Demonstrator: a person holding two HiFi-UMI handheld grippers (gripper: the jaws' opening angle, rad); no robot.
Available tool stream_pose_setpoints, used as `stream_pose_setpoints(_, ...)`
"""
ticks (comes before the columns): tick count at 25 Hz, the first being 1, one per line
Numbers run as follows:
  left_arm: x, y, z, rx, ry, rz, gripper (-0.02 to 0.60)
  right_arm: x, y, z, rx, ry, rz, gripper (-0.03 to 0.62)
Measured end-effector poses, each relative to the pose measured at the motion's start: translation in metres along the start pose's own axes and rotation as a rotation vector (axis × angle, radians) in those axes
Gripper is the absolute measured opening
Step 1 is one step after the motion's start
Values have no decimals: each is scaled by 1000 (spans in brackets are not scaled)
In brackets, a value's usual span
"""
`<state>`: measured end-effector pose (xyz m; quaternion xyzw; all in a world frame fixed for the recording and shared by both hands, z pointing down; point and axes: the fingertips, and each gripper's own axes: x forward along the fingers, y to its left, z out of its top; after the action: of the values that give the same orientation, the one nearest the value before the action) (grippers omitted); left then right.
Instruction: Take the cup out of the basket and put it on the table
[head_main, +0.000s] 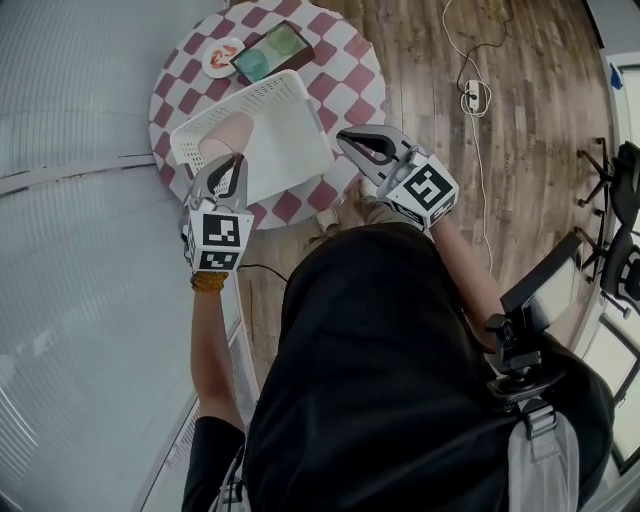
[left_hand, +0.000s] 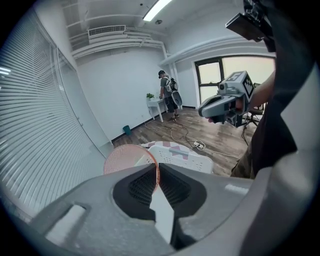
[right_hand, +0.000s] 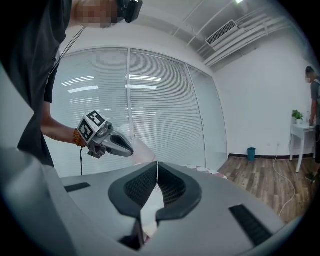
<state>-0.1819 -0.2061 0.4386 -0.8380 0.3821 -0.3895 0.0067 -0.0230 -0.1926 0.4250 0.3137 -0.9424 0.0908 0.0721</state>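
Dark-shirted person (head_main: 380, 360) holds two grippers over a round checkered table (head_main: 345, 75).
Left gripper (head_main: 232, 160) pinches the rim of the pink cup (head_main: 228, 132), holding it at the left near corner of the white basket (head_main: 262, 92). Right gripper (head_main: 347, 135), jaws pressed together on nothing, hovers by the basket's right near edge.
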Motion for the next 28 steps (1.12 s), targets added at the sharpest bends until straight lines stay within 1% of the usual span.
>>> stream_pose_setpoints(5, -11, 3, 12, 0, -38, 32, 21, 4, 3, 3, -18, 3, 20, 11)
stream_pose_setpoints(13, -33, 17, 19, -17, -57, 68, 21, 28, 11, 22, -57, -14, 68, 11)
stream_pose_setpoints(16, -39, 18, 22, -14, -64, 80, 21, 33, 12, 27, -54, -25, 77, 11)
stream_pose_setpoints(21, -57, 13, 24, -23, -99, 88, 21, 36, 24, 22, -72, -28, 89, 11)
stream_pose_setpoints(24, -71, 9, 32, -36, -137, 93, 21, 35, 29, 16, -71, -21, 95, 11)
stream_pose_setpoints(28, -81, 9, 39, -38, -160, 111, 21, 37, 31, 15, -69, -16, 103, 11)
